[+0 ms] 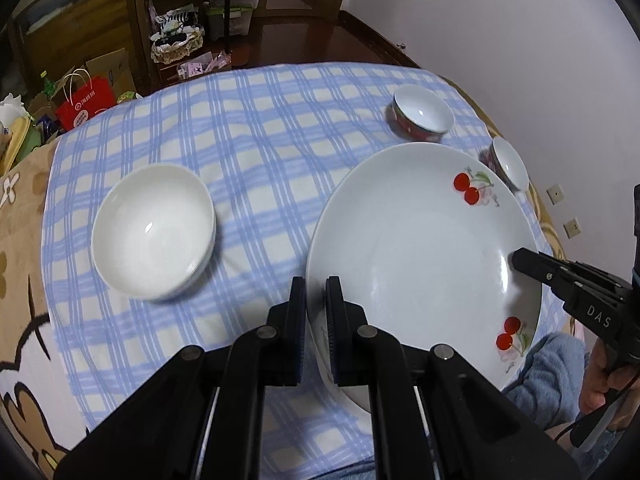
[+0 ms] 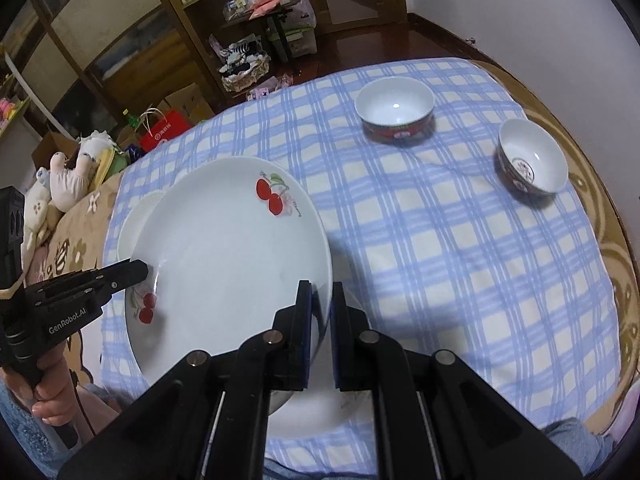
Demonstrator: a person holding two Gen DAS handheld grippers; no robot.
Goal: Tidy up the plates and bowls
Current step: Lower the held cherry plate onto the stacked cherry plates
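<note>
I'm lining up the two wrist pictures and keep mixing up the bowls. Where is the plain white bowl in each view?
Left wrist: the plain white bowl sits left of centre on the checked cloth, left of the cherry plate.
Right wrist: only a sliver of the plain white bowl shows at left, behind the plate's far-left rim.
Shared landmark: the cherry plate, gripped on opposite edges by both claws.

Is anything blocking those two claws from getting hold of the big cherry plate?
No. The left gripper and the right gripper each already straddle opposite edges of the cherry plate, one finger above the rim and one below. The white bowl sits off to the side.
</note>
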